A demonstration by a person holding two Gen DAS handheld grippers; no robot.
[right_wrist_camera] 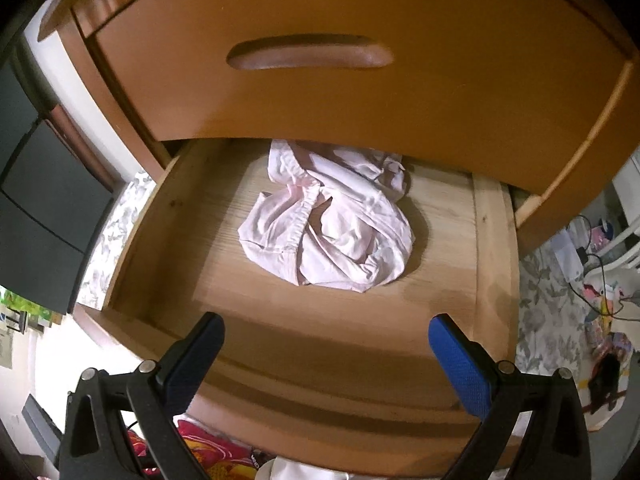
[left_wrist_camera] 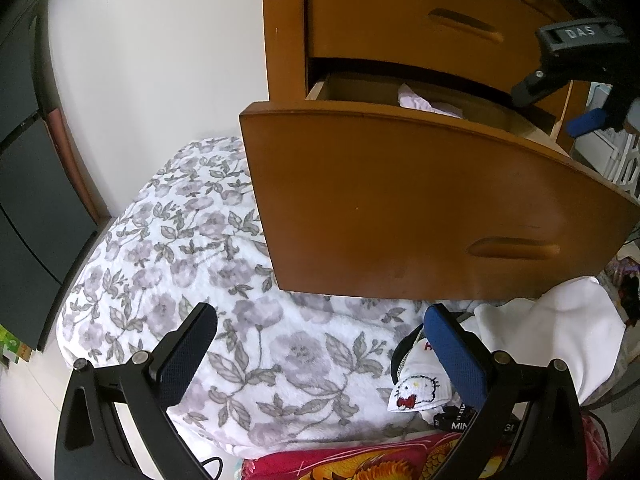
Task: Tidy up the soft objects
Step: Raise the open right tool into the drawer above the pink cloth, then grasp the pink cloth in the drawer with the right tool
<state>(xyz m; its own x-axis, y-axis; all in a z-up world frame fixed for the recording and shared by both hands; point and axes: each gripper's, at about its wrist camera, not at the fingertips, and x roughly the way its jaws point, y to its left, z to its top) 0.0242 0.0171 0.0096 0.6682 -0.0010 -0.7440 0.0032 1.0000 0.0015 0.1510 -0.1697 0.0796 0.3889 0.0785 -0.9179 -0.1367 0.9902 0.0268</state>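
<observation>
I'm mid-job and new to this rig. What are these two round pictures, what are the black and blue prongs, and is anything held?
Each picture comes from a camera on a hand-held tool, looking along its two fingers. The left tool hovers open over a floral blanket, near a small white cartoon-cat cloth and a white garment. The right tool hangs open above the pulled-out drawer, where a crumpled pale pink garment lies. Neither tool holds anything.
</observation>
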